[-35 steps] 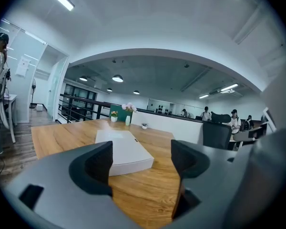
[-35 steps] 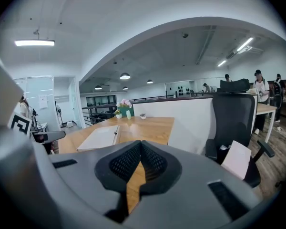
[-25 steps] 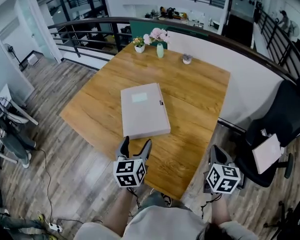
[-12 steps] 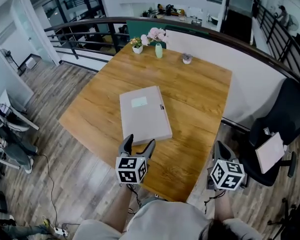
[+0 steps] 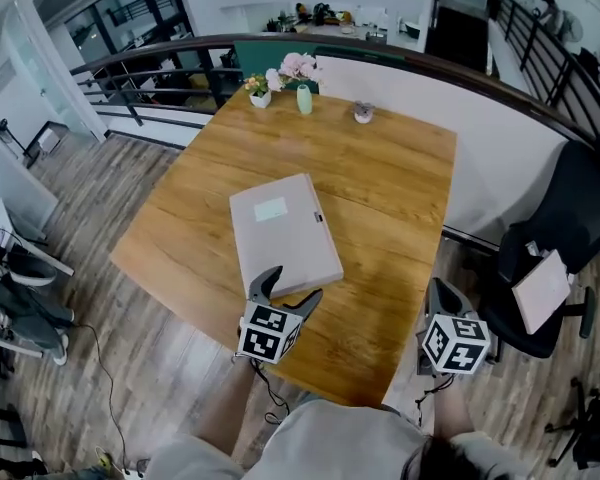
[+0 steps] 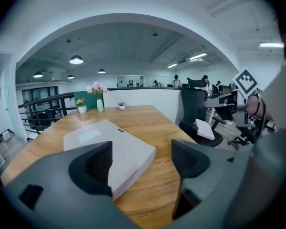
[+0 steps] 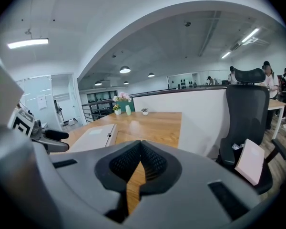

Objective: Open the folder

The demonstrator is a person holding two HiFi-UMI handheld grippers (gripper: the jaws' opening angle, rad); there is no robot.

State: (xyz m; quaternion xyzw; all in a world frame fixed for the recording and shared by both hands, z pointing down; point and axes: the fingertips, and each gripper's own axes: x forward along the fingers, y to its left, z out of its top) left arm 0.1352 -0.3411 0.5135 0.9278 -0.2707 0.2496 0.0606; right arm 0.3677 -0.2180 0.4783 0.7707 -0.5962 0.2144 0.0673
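Fingers (image 6: 93, 168) of the left gripper (image 5: 292, 286) stand well apart with nothing between them, poised at the near end of the folder (image 5: 280, 233). The right gripper (image 5: 442, 300) has its jaws pressed together on nothing and hangs beyond the right edge of the wooden table (image 5: 380, 178), well away from the work. The pale grey folder lies flat and closed near the table's middle, slightly askew, its near corner just ahead of the left jaws. Judging by the small dark clasp (image 5: 320, 218) on its right long edge, that side probably opens and the opposite edge is the spine. The step in hand, an approach, would go best if the spread fingers straddled only the top cover at the clasp side, with the right gripper brought in to free the clasp or pin the base, so the whole folder neither lifts nor skates. In the head view the left fingers overlap the folder's near edge, and I cannot tell whether they touch it. The clasp is too small to show its mechanism, and the pale label (image 5: 271, 208) shows no legible print.
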